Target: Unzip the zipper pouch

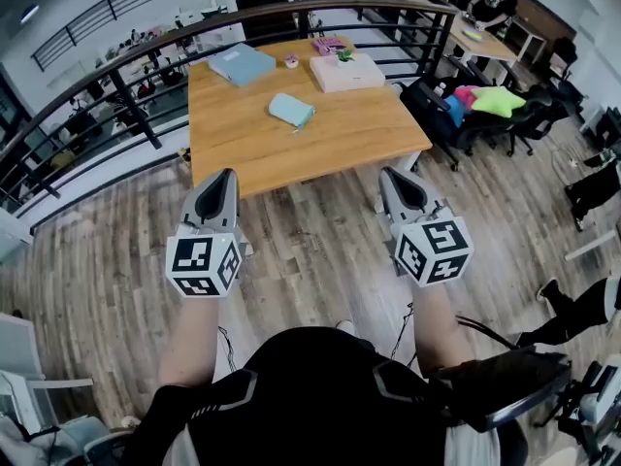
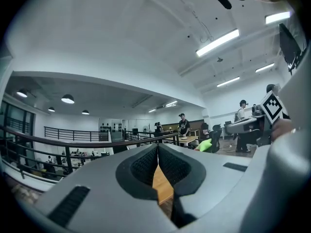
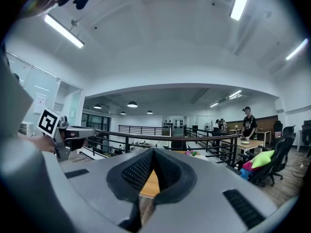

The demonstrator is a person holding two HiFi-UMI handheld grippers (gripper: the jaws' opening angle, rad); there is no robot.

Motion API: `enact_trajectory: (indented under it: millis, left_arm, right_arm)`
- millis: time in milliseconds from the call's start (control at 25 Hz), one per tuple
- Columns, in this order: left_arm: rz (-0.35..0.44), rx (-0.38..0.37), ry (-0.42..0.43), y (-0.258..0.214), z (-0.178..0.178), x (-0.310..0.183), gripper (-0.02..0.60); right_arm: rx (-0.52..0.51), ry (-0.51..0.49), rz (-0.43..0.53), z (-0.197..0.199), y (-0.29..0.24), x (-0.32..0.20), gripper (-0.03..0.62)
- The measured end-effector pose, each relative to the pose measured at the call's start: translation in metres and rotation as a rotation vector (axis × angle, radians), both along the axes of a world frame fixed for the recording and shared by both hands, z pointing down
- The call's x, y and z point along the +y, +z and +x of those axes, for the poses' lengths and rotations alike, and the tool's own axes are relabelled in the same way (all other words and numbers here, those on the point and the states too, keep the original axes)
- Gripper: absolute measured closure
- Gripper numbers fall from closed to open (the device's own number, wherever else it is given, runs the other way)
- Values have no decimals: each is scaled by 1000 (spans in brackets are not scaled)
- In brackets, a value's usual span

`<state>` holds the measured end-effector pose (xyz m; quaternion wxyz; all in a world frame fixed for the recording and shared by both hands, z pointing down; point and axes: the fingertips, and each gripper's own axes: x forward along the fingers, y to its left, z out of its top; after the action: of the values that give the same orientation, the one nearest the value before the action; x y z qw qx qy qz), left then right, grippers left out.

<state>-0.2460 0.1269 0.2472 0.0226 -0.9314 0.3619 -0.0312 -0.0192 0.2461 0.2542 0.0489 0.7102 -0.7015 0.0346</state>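
I found the left gripper and right gripper, 2 in all, with jaws together on nothing, short of the near edge of the table, while the zipper pouch lay mid-tabletop, well ahead, long axis diagonal, slightly nearer the left.

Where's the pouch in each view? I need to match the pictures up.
Head view: the pouch lies mid-table, upper centre.
Left gripper view: not in it; only a sliver of table shows.
Right gripper view: not in it; again only a table sliver.
Shared landmark: the railing.
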Motion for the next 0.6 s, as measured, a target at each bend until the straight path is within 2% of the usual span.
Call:
enact_trajectory:
  millis: [400, 560, 600]
  left_arm:
    - [-1, 12, -8, 0, 9, 0, 549]
    - [8, 17, -6, -2, 17, 2, 545]
    - [11, 10, 1, 0, 20, 3, 521]
  right_arm:
    - [17, -27, 4, 12, -1, -5, 571]
    - [14, -38, 1, 19, 0, -6, 512]
    - [13, -41, 2, 21, 1, -6, 489]
